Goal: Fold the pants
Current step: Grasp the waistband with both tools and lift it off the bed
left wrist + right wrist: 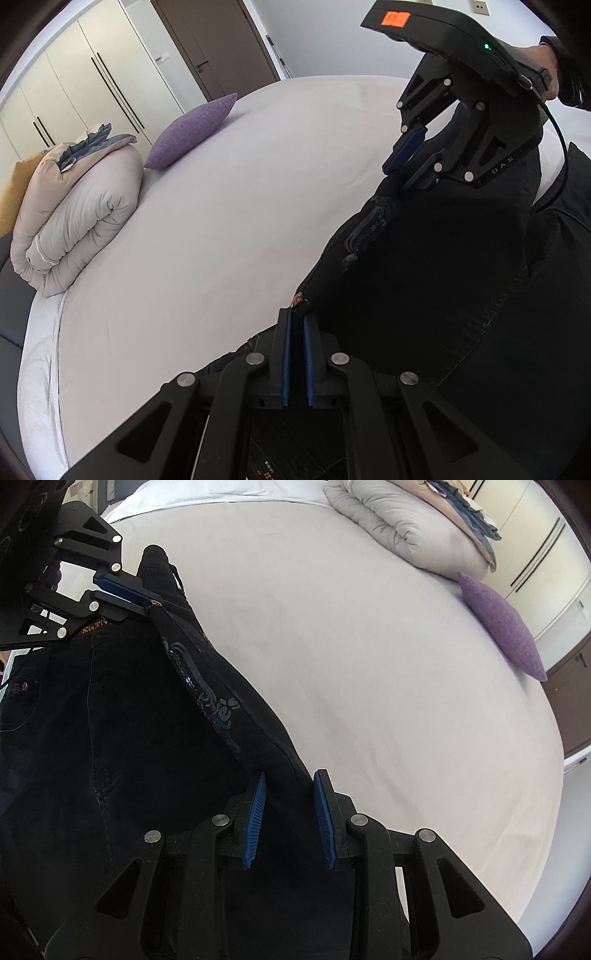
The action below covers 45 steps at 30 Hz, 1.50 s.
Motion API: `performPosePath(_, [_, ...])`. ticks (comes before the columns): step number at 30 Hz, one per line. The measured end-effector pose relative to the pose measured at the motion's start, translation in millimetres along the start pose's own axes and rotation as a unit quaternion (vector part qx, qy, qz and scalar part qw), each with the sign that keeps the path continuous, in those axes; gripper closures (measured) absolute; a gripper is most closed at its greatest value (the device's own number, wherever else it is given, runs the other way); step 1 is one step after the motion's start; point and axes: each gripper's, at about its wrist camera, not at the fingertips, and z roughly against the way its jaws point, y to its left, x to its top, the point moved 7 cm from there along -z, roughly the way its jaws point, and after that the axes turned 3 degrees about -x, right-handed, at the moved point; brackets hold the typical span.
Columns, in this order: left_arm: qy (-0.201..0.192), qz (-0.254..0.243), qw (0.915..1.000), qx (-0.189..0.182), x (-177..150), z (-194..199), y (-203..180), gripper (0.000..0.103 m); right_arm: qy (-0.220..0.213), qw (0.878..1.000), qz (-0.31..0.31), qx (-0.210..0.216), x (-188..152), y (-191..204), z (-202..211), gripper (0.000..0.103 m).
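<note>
Black jeans lie on a white bed, with a printed pocket along their edge. My left gripper is shut on the jeans' waistband corner by a copper button; it also shows in the right wrist view, pinching that corner. My right gripper is open, its blue pads straddling the jeans' edge with a gap either side. In the left wrist view the right gripper hovers over the jeans with its pads apart.
A rolled grey duvet and a purple pillow lie at the bed's far side; both also show in the right wrist view: the duvet, the pillow. White wardrobes and a brown door stand beyond.
</note>
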Motion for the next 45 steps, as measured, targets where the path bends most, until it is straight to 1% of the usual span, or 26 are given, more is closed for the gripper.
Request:
performPosePath(1, [0.0,0.0,1.0,0.001,-0.9,0.9,0.1,0.097,-0.001,1.0,0.005,0.003,0.3,2.3,0.7,0.093])
performPosePath(2, [-0.001,0.002,1.0,0.0,-1.5,1.4,1.5,0.097,-0.001,1.0,0.013,0.001,0.8,2.2,1.7,0.096])
performPosePath(4, [-0.001,0.004,1.0,-0.001,-2.7,3.7,1.6,0.097,-0.004,0.999,0.031,-0.004,-0.4,7.9,6.4,0.1])
performPosePath(7, [0.0,0.005,1.0,0.005,-5.8,8.0,5.0,0.1,-0.007,0.998,0.061,-0.015,-2.7,25.5,15.6,0.101])
performPosePath(10, [0.0,0.002,0.9999,0.012,-10.7,17.3,6.4,0.1,-0.017,0.991,0.12,-0.06,-3.2,47.1,26.2,0.101])
performPosePath(12, [0.004,-0.004,0.9998,0.019,-15.3,22.4,4.5,0.101,-0.017,0.977,0.187,-0.102,-3.4,71.4,32.3,0.101])
performPosePath(13, [0.005,-0.008,0.9997,0.023,-18.0,24.8,3.4,0.101,-0.015,0.967,0.222,-0.122,-4.9,84.5,33.3,0.101])
performPosePath(14, [0.006,-0.011,0.9996,0.026,-20.6,26.6,0.4,0.101,-0.015,0.952,0.266,-0.15,-6.9,98.7,34.6,0.101])
performPosePath(15, [0.006,-0.016,0.9993,0.032,-23.1,28.9,-2.5,0.101,-0.015,0.934,0.309,-0.177,-11.1,111.6,36.1,0.101])
performPosePath(17, [0.001,-0.029,0.9984,0.048,-29.0,35.1,-10.3,0.102,-0.018,0.907,0.367,-0.208,-17.6,135.5,41.0,0.101])
performPosePath(18, [-0.003,-0.034,0.9978,0.056,-31.9,38.7,-14.1,0.102,-0.022,0.9,0.38,-0.214,-20.0,145.3,44.1,0.101])
performPosePath(22, [-0.013,-0.06,0.994,0.091,-45.3,54.9,-32.9,0.102,-0.036,0.886,0.401,-0.231,-33.9,169.9,59.4,0.101])
performPosePath(24, [-0.015,-0.085,0.99,0.111,-52.0,63.6,-47.5,0.102,-0.041,0.875,0.418,-0.241,-43.3,187.4,65.4,0.101])
performPosePath(25, [-0.015,-0.095,0.9881,0.12,-55.5,68.2,-53.8,0.102,-0.043,0.87,0.426,-0.245,-40.8,193.6,64.8,0.101])
performPosePath(27, [-0.013,-0.111,0.9855,0.127,-62.8,76.0,-66.4,0.102,-0.044,0.86,0.443,-0.25,-47.3,210.1,67.0,0.101])
performPosePath(30, [-0.001,-0.132,0.9832,0.126,-76.9,83.0,-86.3,0.102,-0.044,0.847,0.464,-0.255,-61.1,237.7,65.4,0.101])
performPosePath(32, [0.007,-0.141,0.9826,0.121,-87.1,86.7,-98.9,0.102,-0.042,0.836,0.481,-0.261,-70.1,254.2,62.0,0.101])
performPosePath(33, [0.011,-0.144,0.9826,0.116,-92.6,88.9,-105.3,0.102,-0.041,0.828,0.492,-0.264,-75.0,262.3,60.0,0.101])
performPosePath(34, [0.015,-0.147,0.9826,0.112,-97.3,90.4,-111.0,0.102,-0.04,0.817,0.509,-0.267,-83.6,274.7,57.3,0.101])
performPosePath(35, [0.02,-0.151,0.9825,0.107,-102.9,92.0,-117.8,0.102,-0.038,0.809,0.52,-0.271,-90.2,285.4,55.6,0.101])
performPosePath(37, [0.027,-0.162,0.9812,0.102,-112.9,94.3,-131.9,0.102,-0.031,0.786,0.554,-0.274,-107.0,306.3,52.0,0.101])
performPosePath(39, [0.036,-0.169,0.9805,0.094,-122.4,96.6,-142.9,0.102,-0.026,0.773,0.575,-0.267,-119.2,325.0,50.4,0.101])
performPosePath(41, [0.043,-0.175,0.9795,0.09,-132.4,98.5,-152.0,0.102,-0.022,0.763,0.593,-0.256,-130.0,344.2,50.7,0.101])
performPosePath(42, [0.048,-0.176,0.9791,0.089,-137.2,98.9,-154.9,0.102,-0.022,0.76,0.599,-0.249,-134.4,353.9,52.1,0.101])
performPosePath(44, [0.057,-0.176,0.979,0.087,-147.2,99.2,-159.1,0.102,-0.024,0.759,0.606,-0.239,-137.0,372.6,59.9,0.101])
performPosePath(45, [0.059,-0.174,0.9793,0.085,-151.7,99.8,-160.4,0.102,-0.027,0.76,0.606,-0.235,-135.4,378.1,65.7,0.101])
